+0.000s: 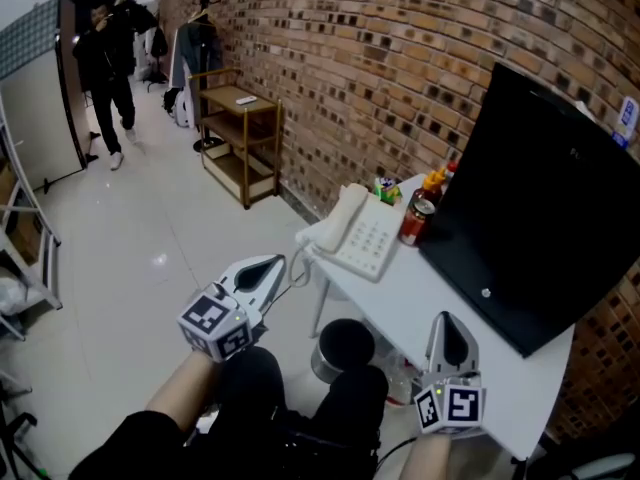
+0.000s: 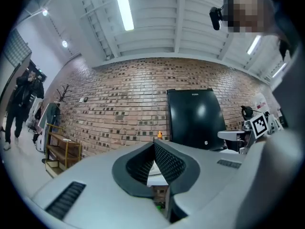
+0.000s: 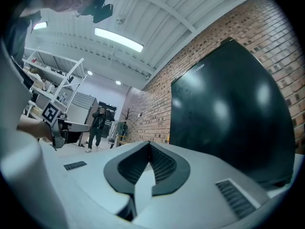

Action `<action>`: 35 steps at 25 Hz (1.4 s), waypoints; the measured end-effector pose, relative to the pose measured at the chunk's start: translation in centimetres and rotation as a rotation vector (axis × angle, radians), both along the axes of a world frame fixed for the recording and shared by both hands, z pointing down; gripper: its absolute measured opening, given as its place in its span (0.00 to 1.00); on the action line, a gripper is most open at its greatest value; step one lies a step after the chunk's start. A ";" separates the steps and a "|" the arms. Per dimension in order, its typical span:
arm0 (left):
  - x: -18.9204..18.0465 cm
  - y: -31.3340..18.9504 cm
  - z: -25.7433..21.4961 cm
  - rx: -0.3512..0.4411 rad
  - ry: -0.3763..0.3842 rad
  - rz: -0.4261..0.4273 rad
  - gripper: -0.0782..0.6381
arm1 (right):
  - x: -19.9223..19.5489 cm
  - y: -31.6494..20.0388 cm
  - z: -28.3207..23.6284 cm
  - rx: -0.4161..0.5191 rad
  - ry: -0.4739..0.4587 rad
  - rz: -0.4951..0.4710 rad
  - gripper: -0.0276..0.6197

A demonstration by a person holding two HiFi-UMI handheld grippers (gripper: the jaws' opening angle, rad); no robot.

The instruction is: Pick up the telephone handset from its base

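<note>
The left gripper and right gripper are found with jaws closed together, nothing held. The handset is seated on its base at the table end, apart from both.

The large black flat screen is cut off at the right edge and hides the white bench's far side.

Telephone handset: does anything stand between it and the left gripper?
Nothing visible does. The left gripper, jaws shut, is past the end of the table, with only open air between it and the handset, which lies on its base. The red can stands beyond the base.
</note>
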State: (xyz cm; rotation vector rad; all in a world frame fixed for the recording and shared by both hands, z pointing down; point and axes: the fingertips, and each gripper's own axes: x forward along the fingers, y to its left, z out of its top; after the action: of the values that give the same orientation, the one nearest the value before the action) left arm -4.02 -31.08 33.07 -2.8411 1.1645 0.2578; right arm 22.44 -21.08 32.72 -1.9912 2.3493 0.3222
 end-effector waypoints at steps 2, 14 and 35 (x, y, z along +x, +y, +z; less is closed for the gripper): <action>0.9 -1.2 -0.2 0.005 -0.010 0.004 0.11 | 0.5 -0.9 -0.1 -0.001 -0.001 0.001 0.05; 4.0 -7.1 -1.3 -0.035 -0.020 -0.003 0.11 | 1.4 -5.9 0.0 -0.052 0.039 -0.008 0.05; 10.9 -17.3 0.9 -0.314 -0.273 -0.032 0.48 | 1.9 -7.6 0.4 -0.081 0.035 -0.024 0.05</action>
State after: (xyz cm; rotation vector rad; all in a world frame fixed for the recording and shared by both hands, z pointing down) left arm 6.86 -48.40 33.93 -2.9816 1.2866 -0.3357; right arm 24.32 -28.66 33.09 -2.0060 2.4432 0.2679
